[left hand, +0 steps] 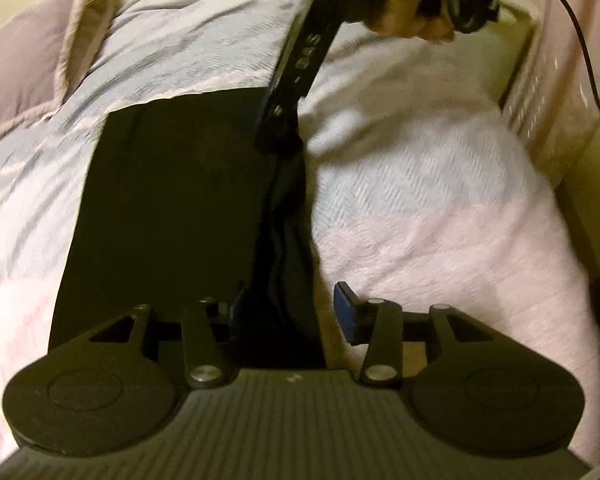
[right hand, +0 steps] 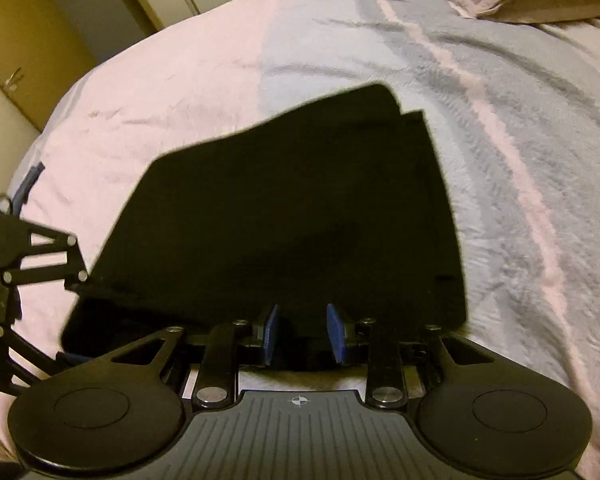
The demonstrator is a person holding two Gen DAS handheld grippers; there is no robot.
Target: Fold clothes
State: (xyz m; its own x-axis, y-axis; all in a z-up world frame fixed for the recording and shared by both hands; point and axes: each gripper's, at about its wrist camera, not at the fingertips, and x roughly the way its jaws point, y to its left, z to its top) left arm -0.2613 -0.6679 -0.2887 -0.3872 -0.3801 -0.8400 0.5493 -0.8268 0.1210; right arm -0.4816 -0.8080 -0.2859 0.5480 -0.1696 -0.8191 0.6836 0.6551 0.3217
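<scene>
Left wrist view: the left gripper (left hand: 292, 312) has jaws apart, with the dark folded cloth garment (left hand: 160, 208) between its pads but not visibly pinched. It lies on the pale pink-and-grey quilted bedspread (left hand: 420, 200).

Right wrist view: the right gripper (right hand: 304, 334) grips the garment's near edge at 6 o'clock (looks mostly folded; maybe one fold left).

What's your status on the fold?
Left gripper open, cloth edge between fingers. Right gripper shut on cloth. Cloth folded on bed. Nothing blocking.
</scene>
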